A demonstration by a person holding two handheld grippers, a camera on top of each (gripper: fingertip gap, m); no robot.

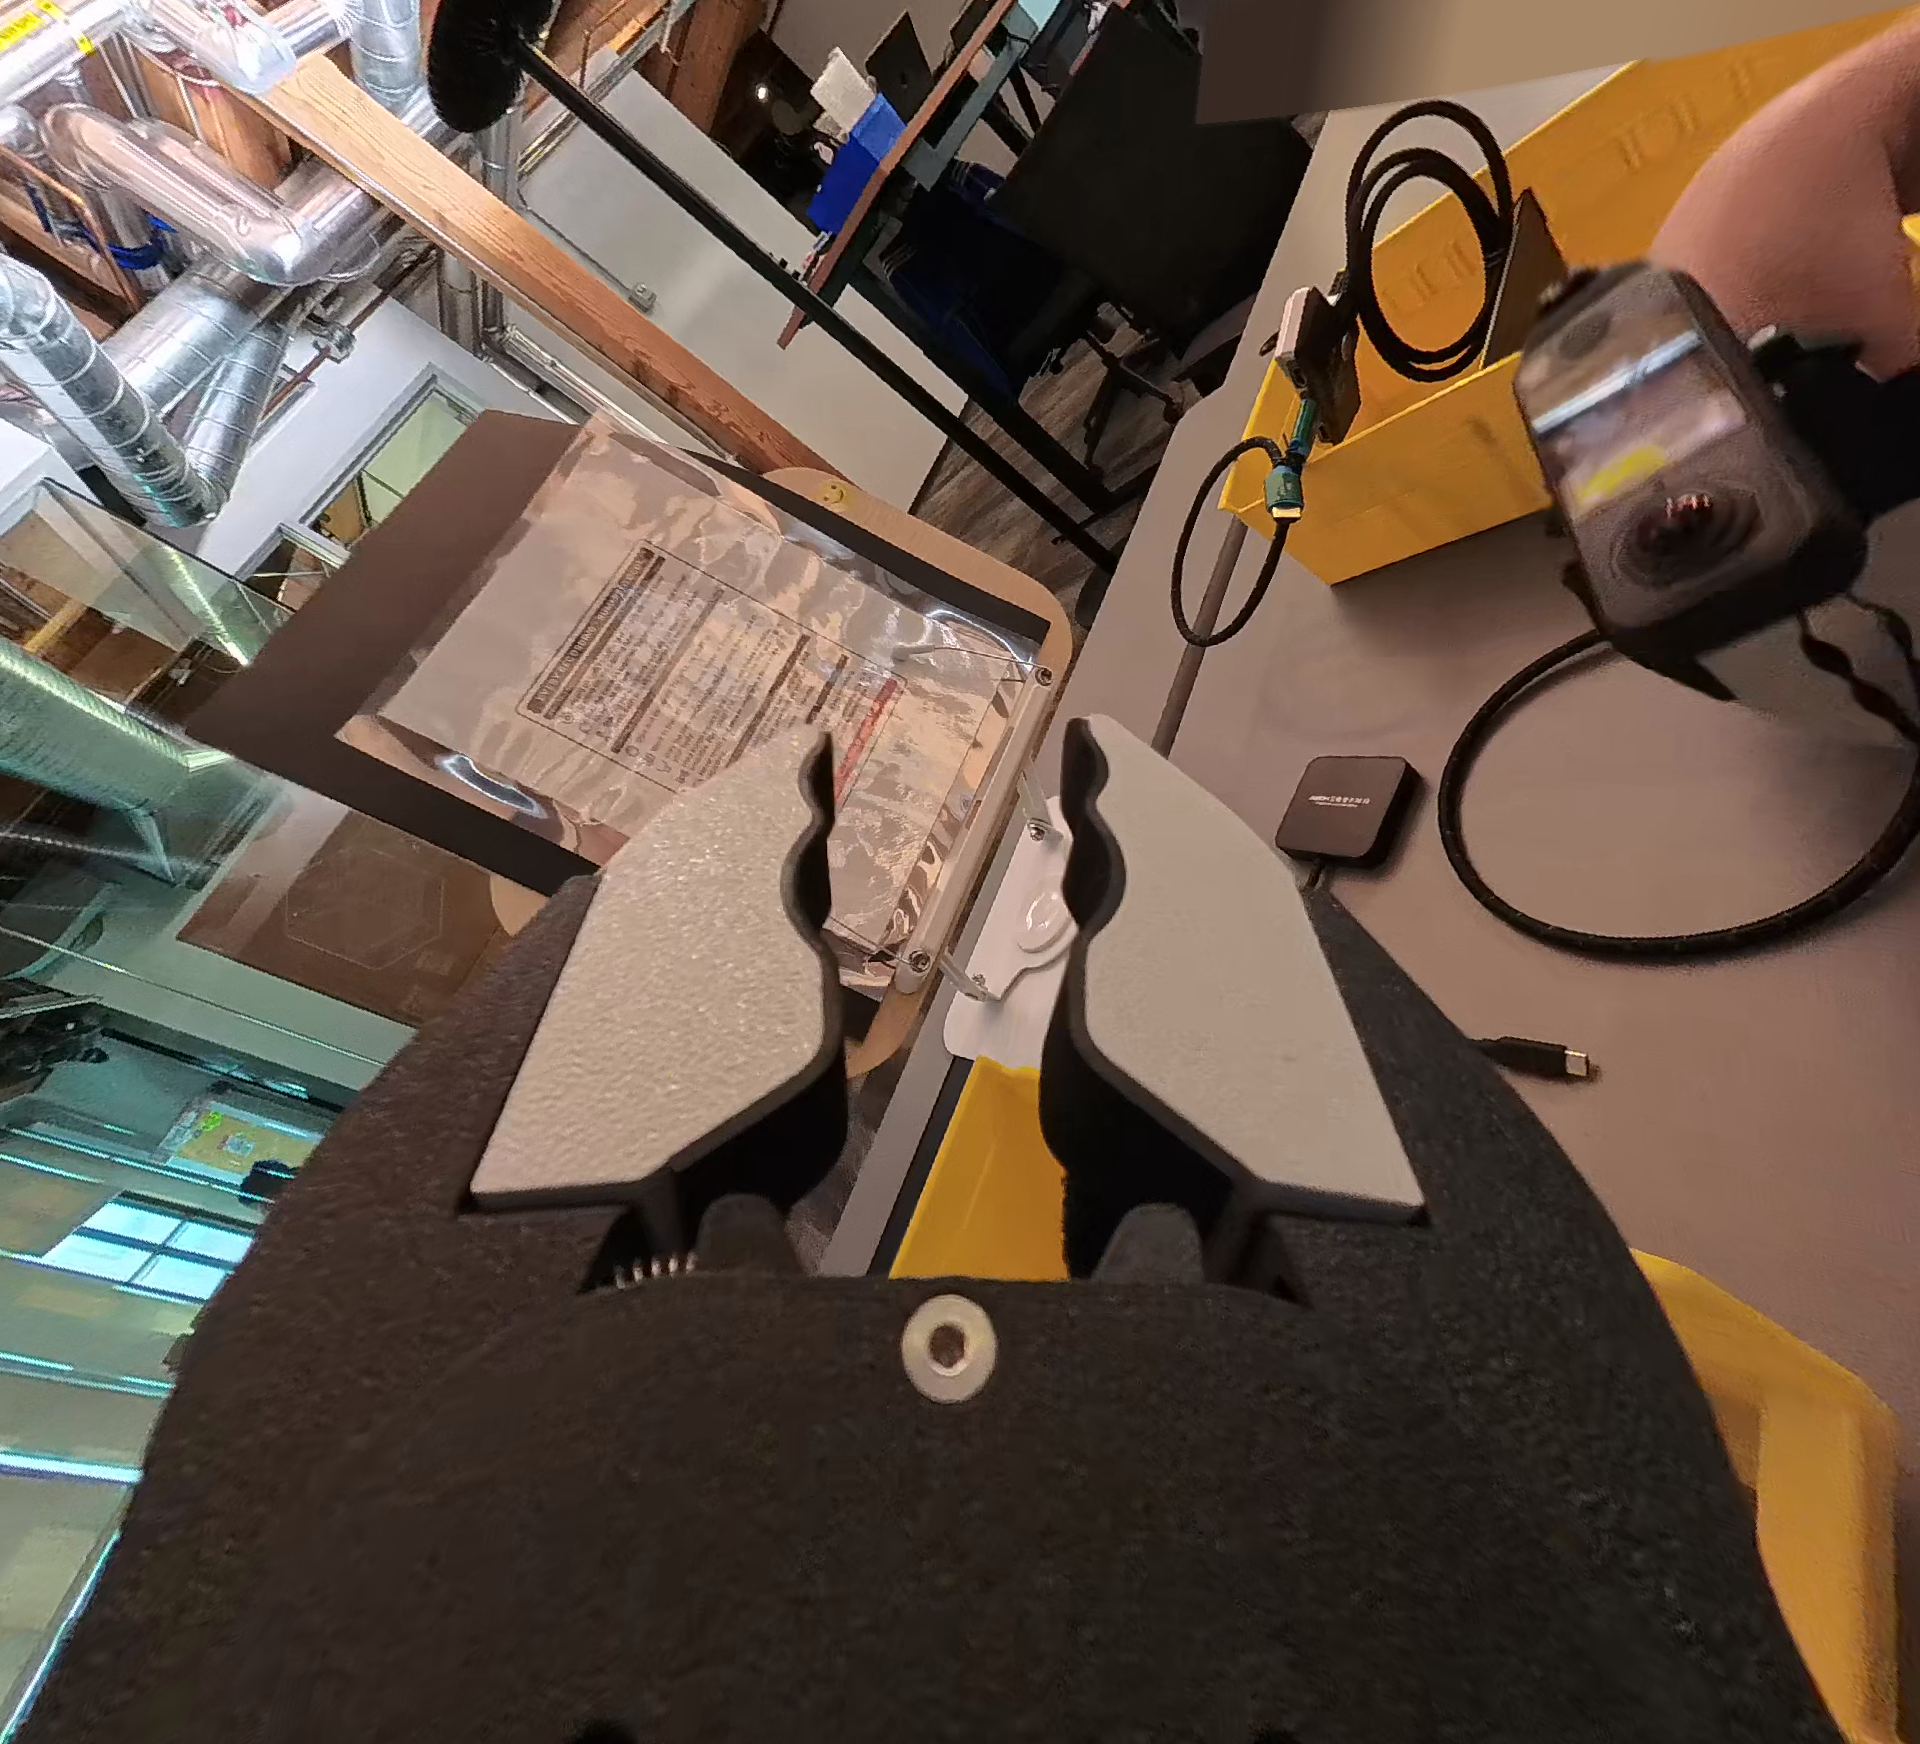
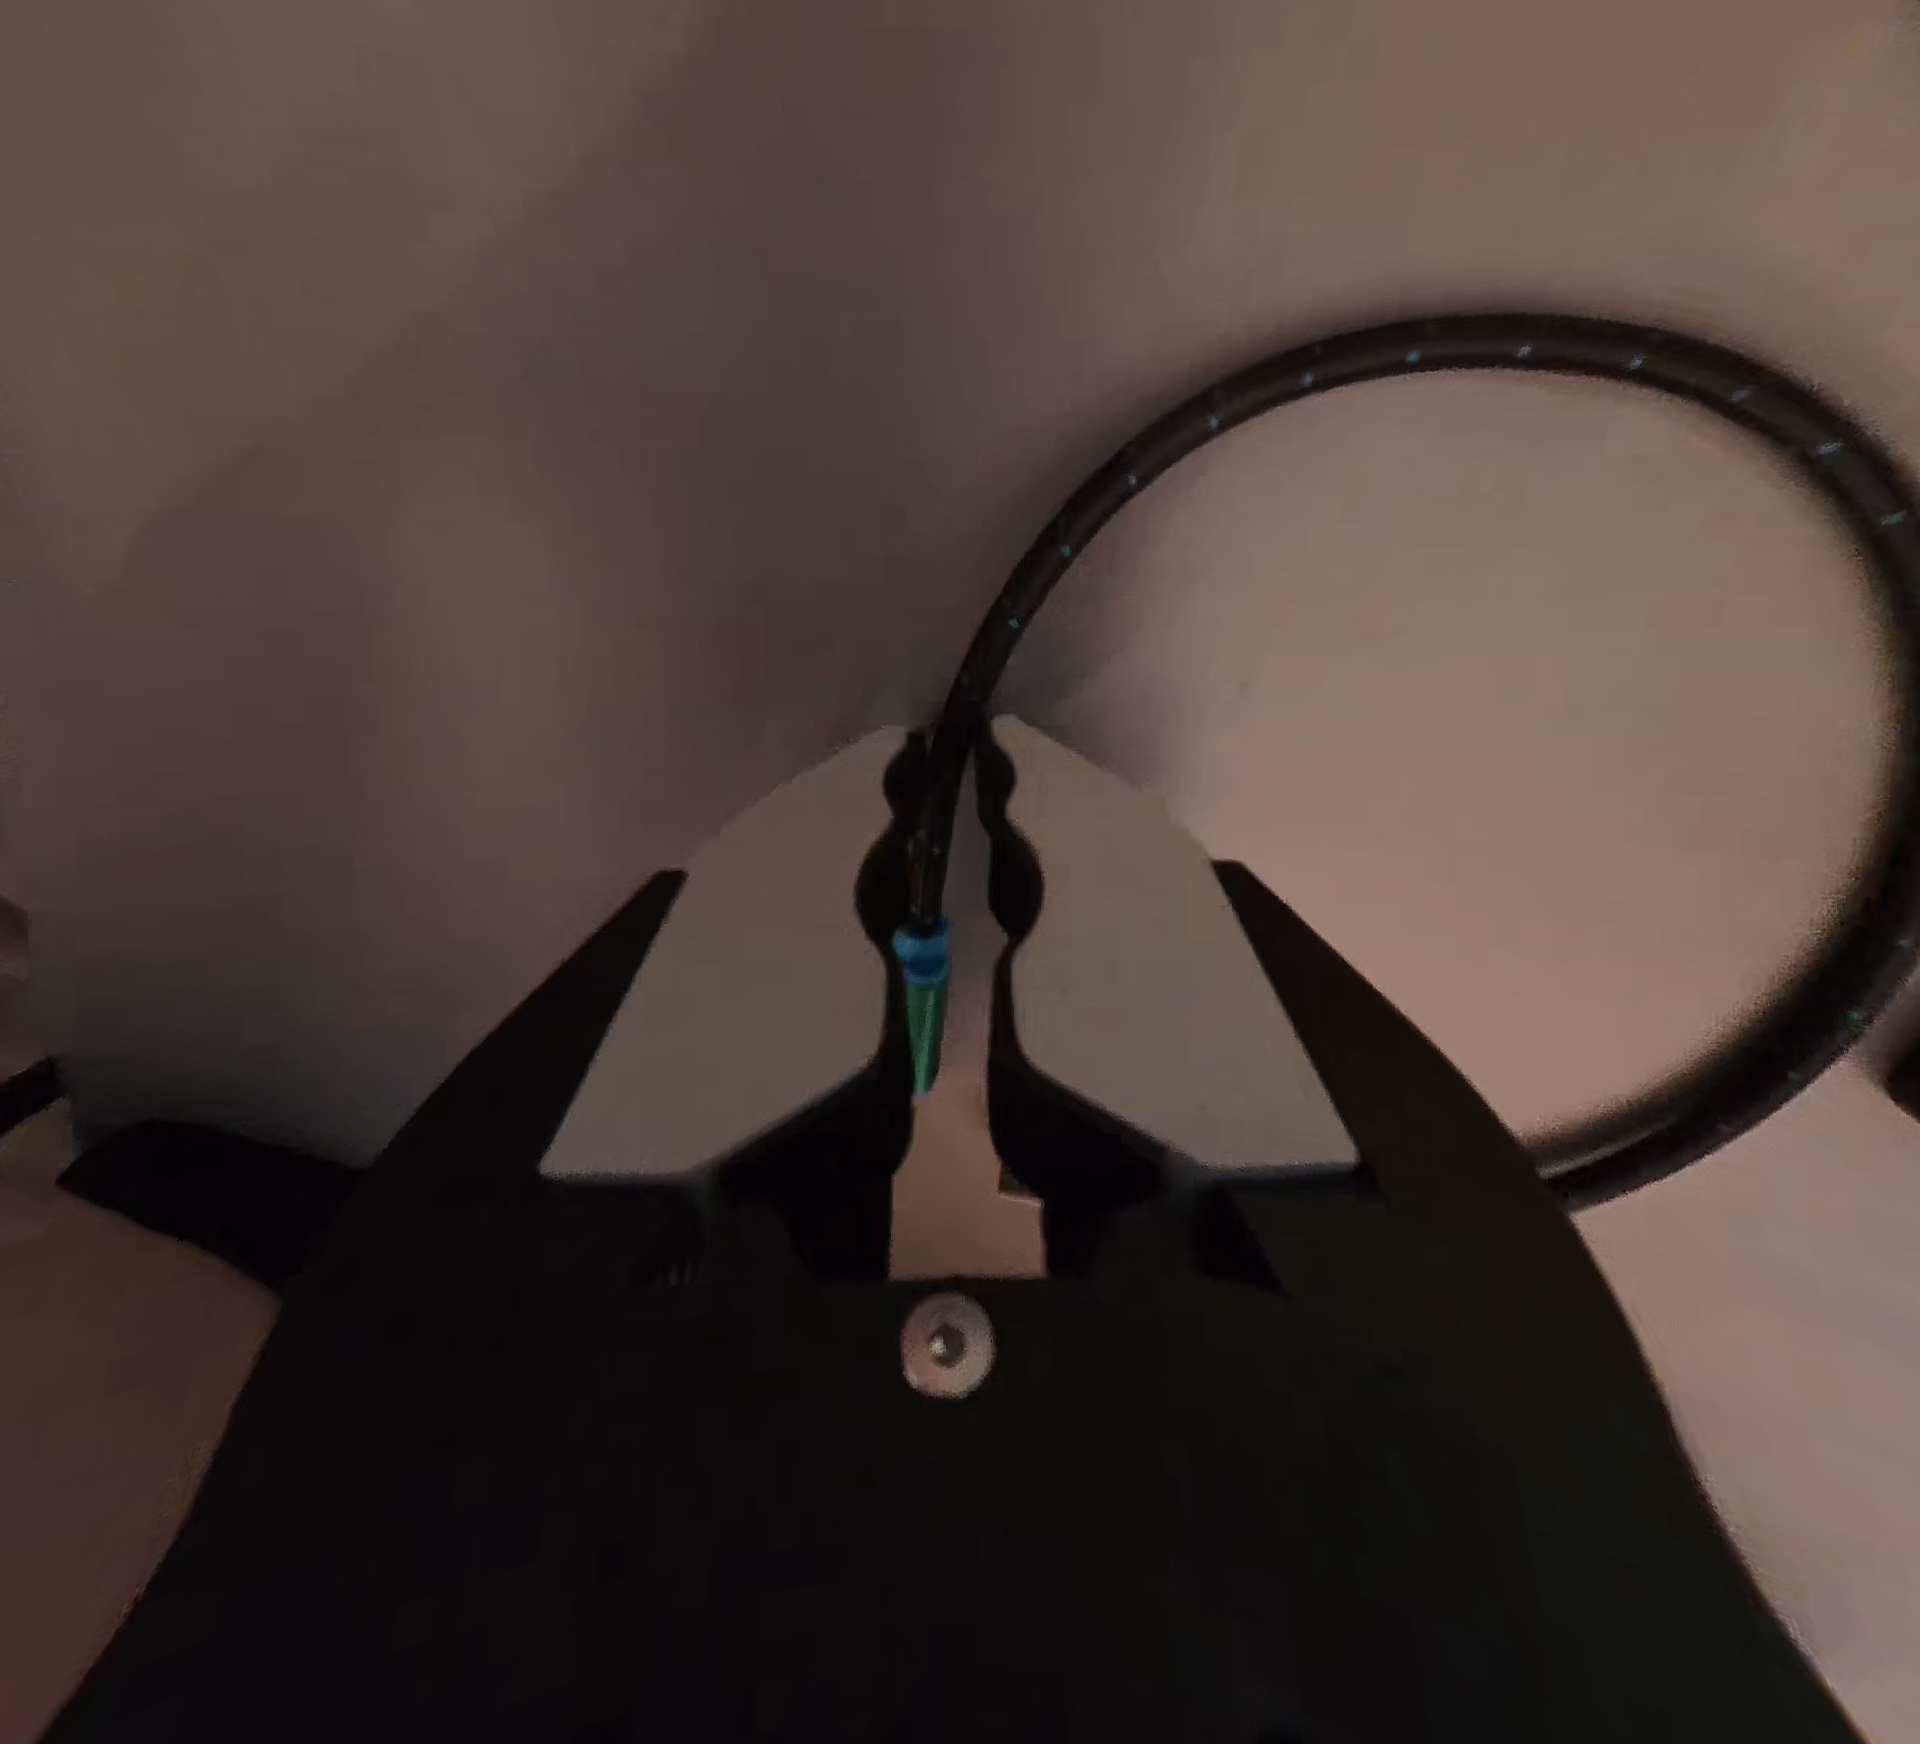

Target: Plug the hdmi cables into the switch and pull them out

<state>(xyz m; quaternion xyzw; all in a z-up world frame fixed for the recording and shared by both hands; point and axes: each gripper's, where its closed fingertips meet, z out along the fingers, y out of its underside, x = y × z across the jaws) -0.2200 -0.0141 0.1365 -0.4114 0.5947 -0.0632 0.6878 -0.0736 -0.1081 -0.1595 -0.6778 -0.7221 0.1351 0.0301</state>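
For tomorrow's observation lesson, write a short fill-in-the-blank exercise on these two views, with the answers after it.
1. The right tongs are shut on a black braided ____.
2. The left tongs are open and hold ____.
3. The small black switch lies flat on the ____ table.
4. The bin behind the switch is ____ in colour.

Answers: cable; nothing; grey; yellow

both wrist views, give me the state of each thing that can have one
left gripper: open, empty, held above the table edge
right gripper: shut on the black braided hdmi cable
black braided hdmi cable: looped, green plug end between the fingers
second hdmi cable: coiled over the yellow bin, plug dangling free
black switch box: flat on the table
usb-c plug: loose, unplugged
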